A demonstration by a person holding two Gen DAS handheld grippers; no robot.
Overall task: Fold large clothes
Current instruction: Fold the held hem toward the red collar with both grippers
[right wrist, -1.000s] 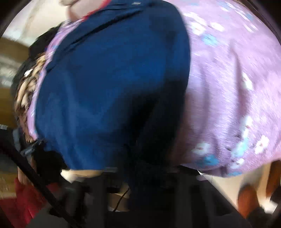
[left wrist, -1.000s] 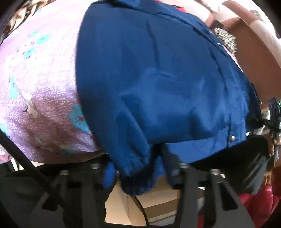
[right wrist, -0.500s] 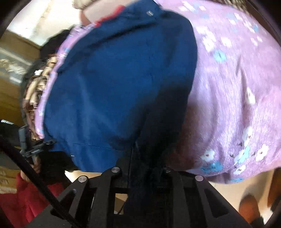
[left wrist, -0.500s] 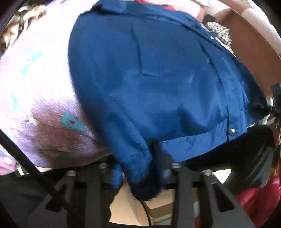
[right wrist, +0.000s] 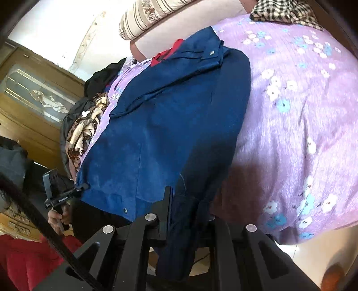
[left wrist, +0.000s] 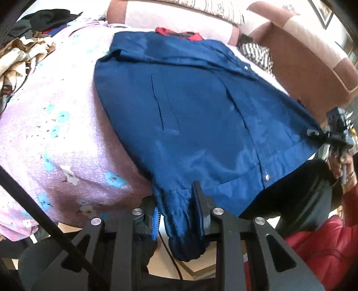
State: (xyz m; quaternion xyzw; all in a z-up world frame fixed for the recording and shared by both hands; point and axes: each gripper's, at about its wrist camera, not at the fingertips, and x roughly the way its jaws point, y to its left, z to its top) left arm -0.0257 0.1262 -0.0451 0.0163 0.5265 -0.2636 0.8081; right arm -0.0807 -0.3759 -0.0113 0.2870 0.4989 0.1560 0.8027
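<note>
A large dark blue shirt (left wrist: 197, 107) with a red inner collar lies spread on a purple flowered bedspread (left wrist: 56, 125), its hem at the near edge of the bed. It also shows in the right wrist view (right wrist: 161, 125). My left gripper (left wrist: 176, 201) is shut on the bunched left bottom corner of the shirt, which hangs between the fingers. My right gripper (right wrist: 190, 206) is shut on the right bottom corner, and dark blue cloth hangs down between its fingers. The right gripper also shows in the left wrist view (left wrist: 335, 134) at the shirt's far corner.
A heap of brown patterned and black clothes (left wrist: 20, 49) lies at the left of the bed. A checked cloth (right wrist: 284, 11) lies at the head end by striped pillows (right wrist: 152, 15). A wooden cabinet (right wrist: 29, 100) stands to the left. The person's red top (left wrist: 317, 246) is close below.
Both grippers have pulled back toward the near bed edge with the shirt corners. The shirt now lies flatter and more stretched, and its collar has come into view.
</note>
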